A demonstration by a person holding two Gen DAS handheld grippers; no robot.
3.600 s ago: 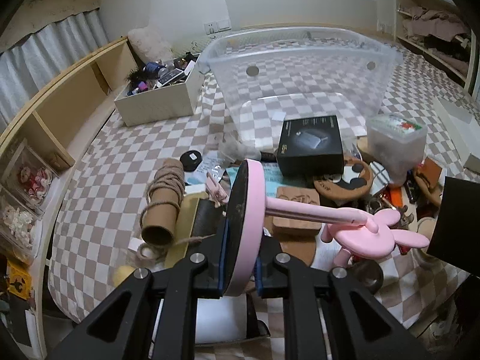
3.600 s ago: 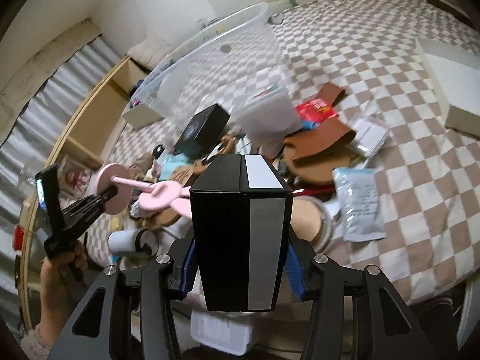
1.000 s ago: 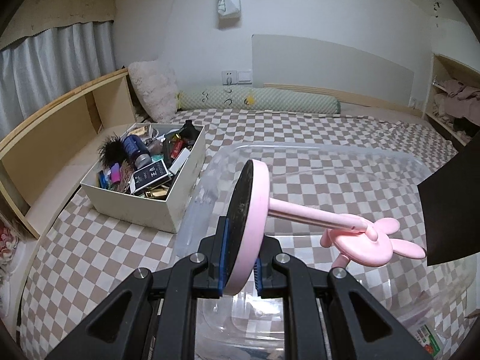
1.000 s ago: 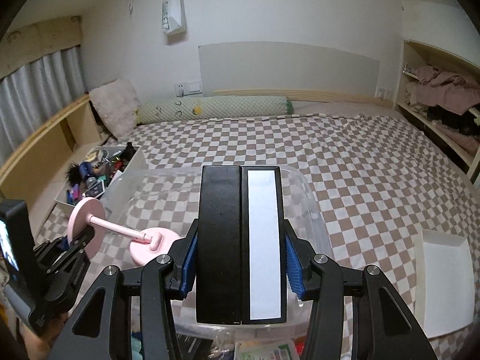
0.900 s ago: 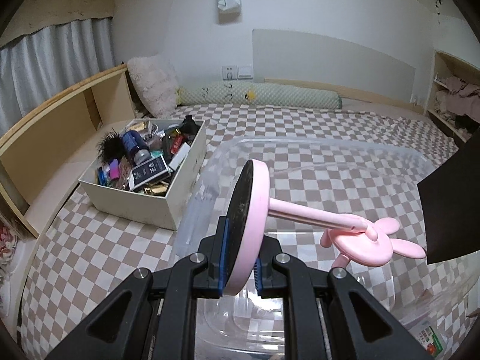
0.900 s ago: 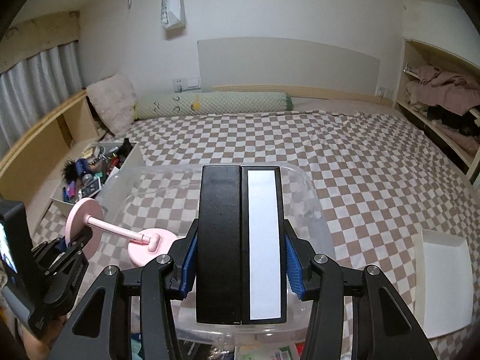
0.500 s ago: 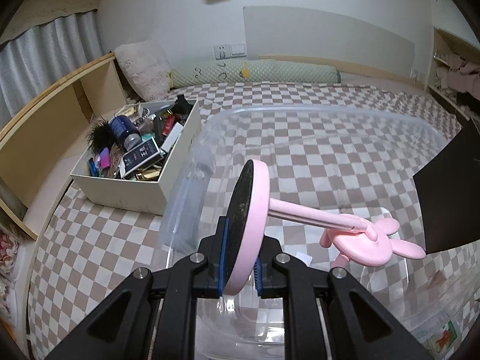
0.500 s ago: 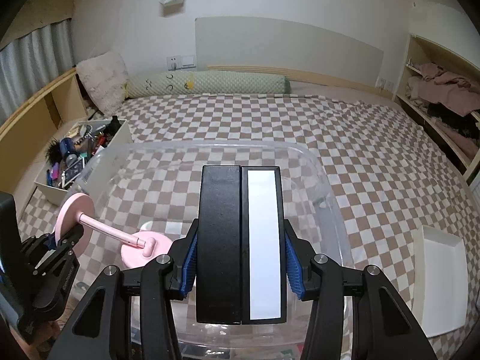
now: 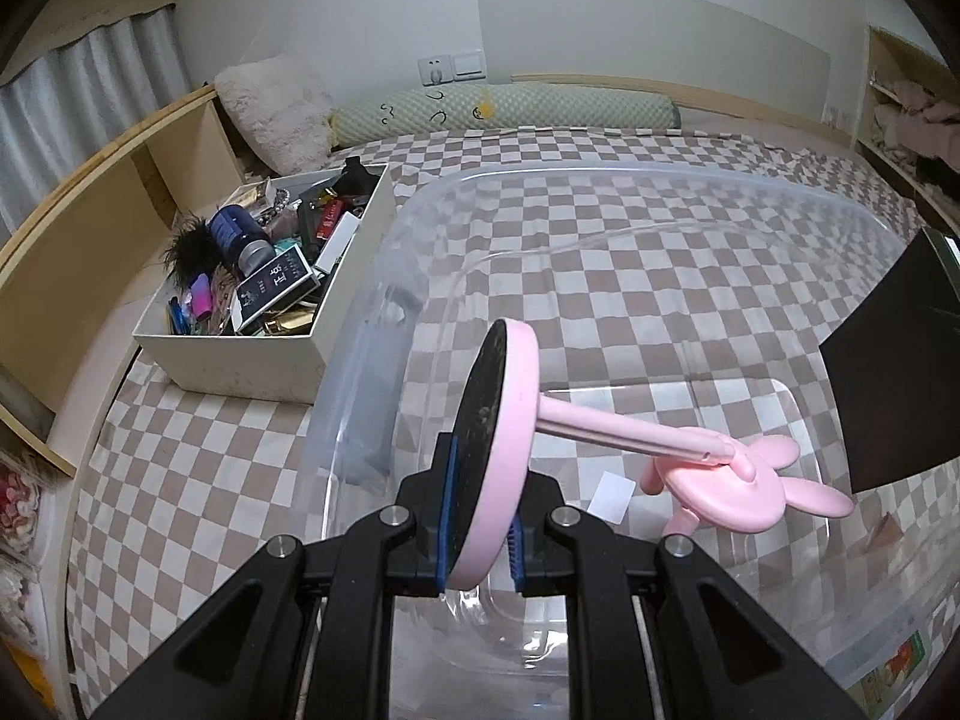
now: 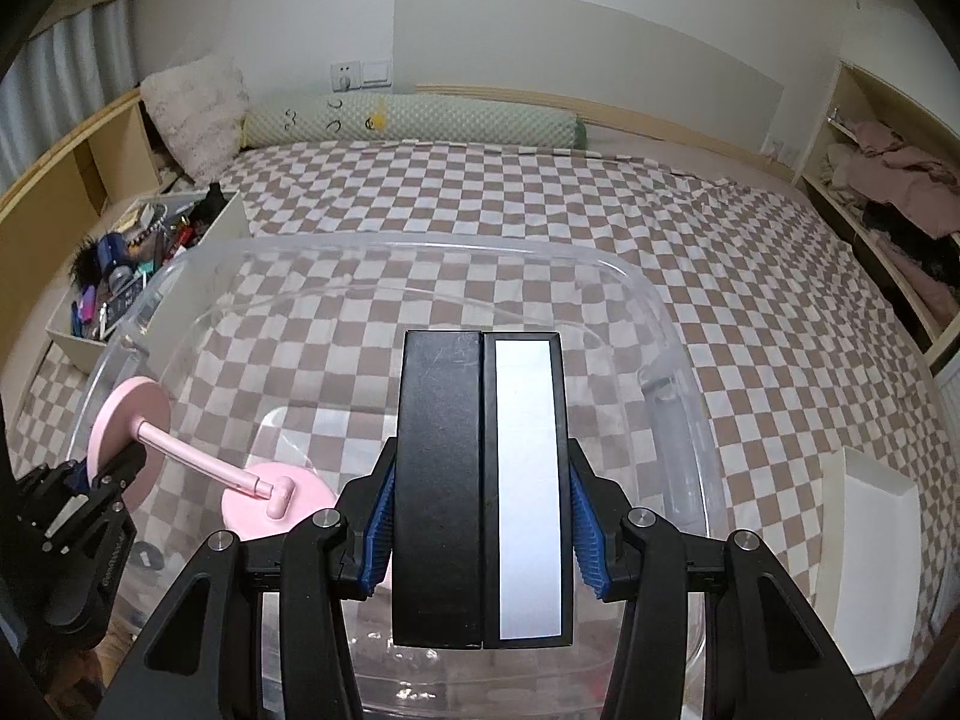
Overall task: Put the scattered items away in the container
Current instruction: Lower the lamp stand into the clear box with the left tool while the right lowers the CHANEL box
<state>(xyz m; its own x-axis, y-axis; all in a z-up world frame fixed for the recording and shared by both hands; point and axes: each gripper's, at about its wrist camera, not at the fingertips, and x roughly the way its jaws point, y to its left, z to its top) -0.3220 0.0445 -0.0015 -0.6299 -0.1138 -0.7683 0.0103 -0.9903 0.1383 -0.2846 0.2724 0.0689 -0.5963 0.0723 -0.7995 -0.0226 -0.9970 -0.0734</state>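
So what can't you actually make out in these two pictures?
- Right wrist view: the black box, held in the right gripper, hides the middle of the clear bin.
- Left wrist view: that box is cut off by the right edge.
- Left wrist view: the left gripper covers the bottom of the pink stand.
- Both views: the items in the white box are too small to identify.

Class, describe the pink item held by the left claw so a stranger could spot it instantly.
Find the clear plastic bin on the checkered bed. Above its left side, the left claw grips a pink stand by its round base. It is the only pink thing there, with a thin stem ending in a bunny-eared disc.
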